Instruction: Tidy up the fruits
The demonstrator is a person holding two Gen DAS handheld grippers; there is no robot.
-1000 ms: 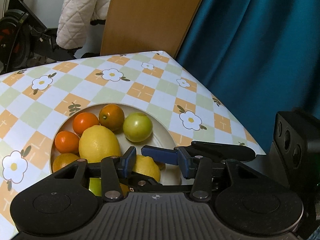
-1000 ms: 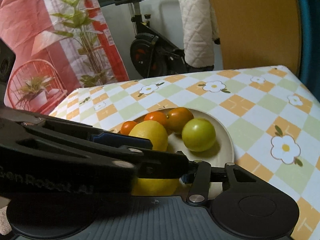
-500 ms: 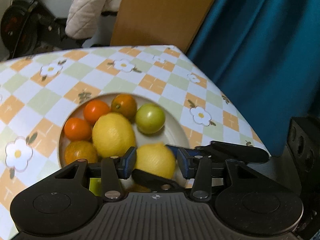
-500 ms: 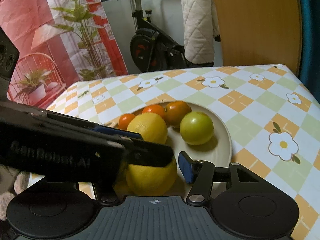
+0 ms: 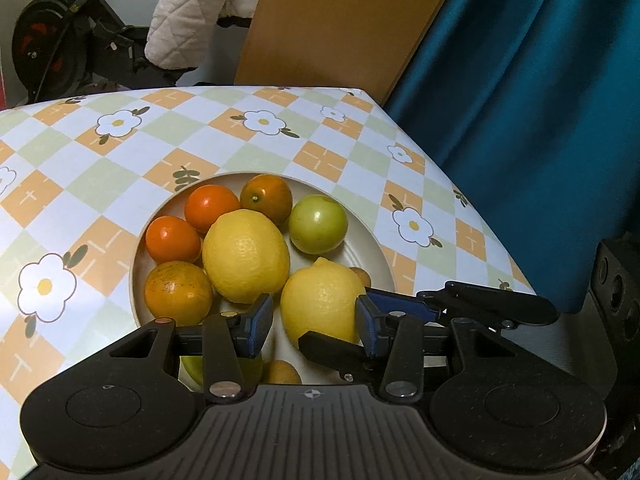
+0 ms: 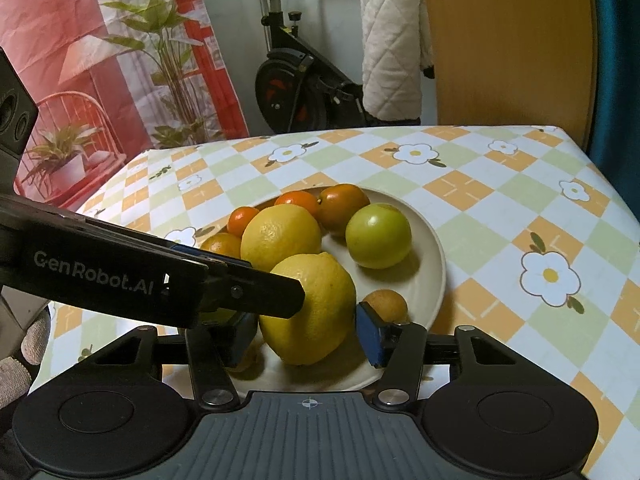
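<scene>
A cream plate [image 5: 384,256] on the flowered tablecloth holds two lemons, several small oranges [image 5: 212,206], a green fruit [image 5: 318,224] and a small brown fruit [image 6: 384,304]. The near lemon [image 6: 308,308] rests on the plate between the blue pads of my right gripper [image 6: 306,336]. Those jaws are closing, and a thin gap shows at the right pad [image 6: 370,336]. My left gripper [image 5: 314,324] reaches in from the left, open, its tips flanking the same lemon [image 5: 320,304] with a gap at the left pad [image 5: 260,320]. The bigger lemon [image 5: 246,256] lies just behind.
The table ends close on the right at a blue curtain [image 5: 520,120]. Behind it stand a wooden board [image 5: 340,20], an exercise bike [image 6: 300,92] draped with a white quilted cloth [image 6: 392,40], and a red printed backdrop [image 6: 100,60]. A gloved hand [image 6: 16,364] shows at lower left.
The right gripper's jaws have parted from the near lemon, which now sits in fuller view on the plate. The left gripper kept its width and shifted only slightly.
</scene>
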